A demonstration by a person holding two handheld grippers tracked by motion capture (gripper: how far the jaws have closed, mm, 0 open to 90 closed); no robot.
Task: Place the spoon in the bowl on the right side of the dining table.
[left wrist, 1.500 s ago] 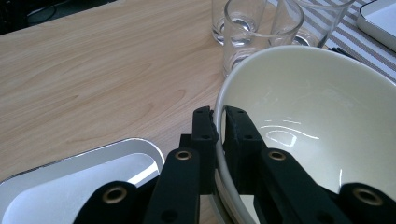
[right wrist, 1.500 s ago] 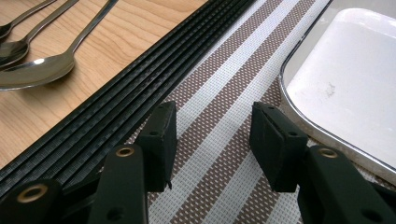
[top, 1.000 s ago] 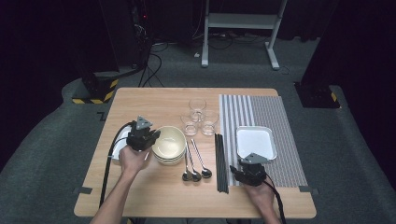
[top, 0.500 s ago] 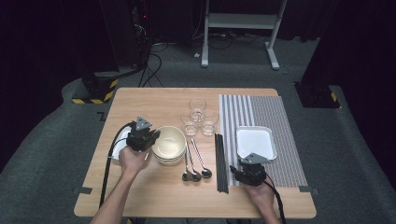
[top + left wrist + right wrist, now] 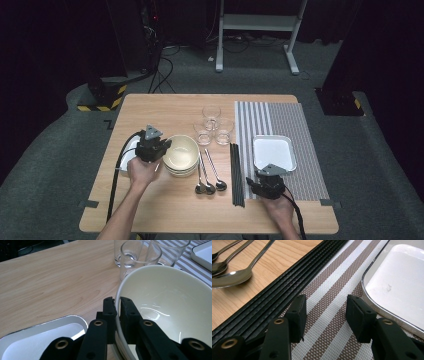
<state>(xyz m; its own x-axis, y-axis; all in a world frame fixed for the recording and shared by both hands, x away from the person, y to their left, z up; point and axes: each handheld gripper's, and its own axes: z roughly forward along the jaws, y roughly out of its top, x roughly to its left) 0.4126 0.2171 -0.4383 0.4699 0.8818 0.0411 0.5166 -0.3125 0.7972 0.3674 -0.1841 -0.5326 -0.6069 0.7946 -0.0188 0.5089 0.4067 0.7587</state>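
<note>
Left claw (image 5: 117, 305) clamped on bowl (image 5: 170, 302) rim, lower stacked bowls mostly hidden; right claw (image 5: 325, 315) apart, empty.

A light wooden desk (image 5: 165, 107) stands on grey carpet. A striped grey placemat (image 5: 295, 117) covers its right part, and a white square tray (image 5: 273, 151) rests on that mat. Along the mat's left edge lie black chopsticks (image 5: 237, 175), side by side. Left of them three metal spoons (image 5: 209, 186) lie together, bowls toward the near edge. A stack of cream bowls (image 5: 181, 152) sits left of the spoons, and another white tray (image 5: 129, 150) lies just beyond the stack, near the desk's left edge. Three clear glasses (image 5: 212, 113) stand clustered behind the bowls.
</note>
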